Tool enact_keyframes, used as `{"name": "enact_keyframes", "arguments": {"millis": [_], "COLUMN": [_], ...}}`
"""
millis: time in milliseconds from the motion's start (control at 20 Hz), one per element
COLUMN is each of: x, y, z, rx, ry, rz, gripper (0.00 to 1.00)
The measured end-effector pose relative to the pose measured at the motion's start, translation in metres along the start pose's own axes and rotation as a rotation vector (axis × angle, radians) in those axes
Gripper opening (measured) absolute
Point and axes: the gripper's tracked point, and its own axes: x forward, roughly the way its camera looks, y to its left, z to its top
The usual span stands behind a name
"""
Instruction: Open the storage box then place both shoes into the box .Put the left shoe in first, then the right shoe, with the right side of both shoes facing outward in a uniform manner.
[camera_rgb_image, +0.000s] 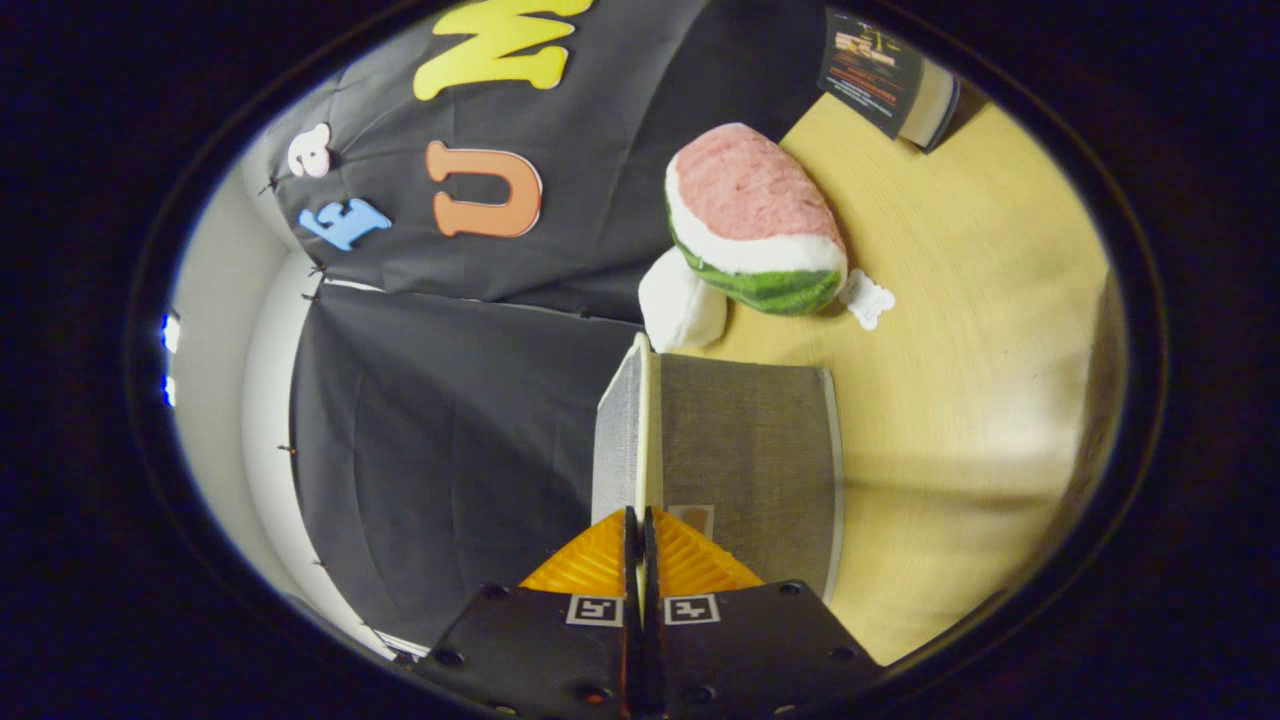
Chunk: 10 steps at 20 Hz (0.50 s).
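1. Grey cloth covers the box lid, and it has a pale cream edge.
2. The gripper has two orange fingers with ridges on them.
3. The fingers are pressed almost together, and the thin cream edge of the lid is pinched between them.
4. The lid stands on its edge and runs straight out ahead of the fingers.
5. One grey side of the lid faces the wooden table, and the other side faces the black cloth wall.
6. A small label patch sits on the lid, right beside the fingertips.
7. Beyond the far end of the lid lies a soft toy shaped like a watermelon slice, pink on top, then white, then green.
8. A white round soft part of the toy sits just past the lid's far corner.
9. A little white bone-shaped tag lies on the table, next to the green rind.
10. Far past the toy, a dark book with pale pages rests on the table near the wall.
11. The whole view is tipped sideways, so the table looks like it stands upright.
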Motion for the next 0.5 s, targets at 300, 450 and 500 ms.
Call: {"name": "enact_keyframes", "arguments": {"millis": [300, 450, 500], "x": [-0.008, -0.006, -0.003], "y": [0.045, 0.081, 0.095], "z": [-0.009, -0.009, -0.010], "rx": [-0.007, -0.028, -0.037], "ry": [0.003, -0.006, -0.003], "rz": [0.031, 0.065, 0.071], "gripper": [0.01, 0.01, 0.01]}}
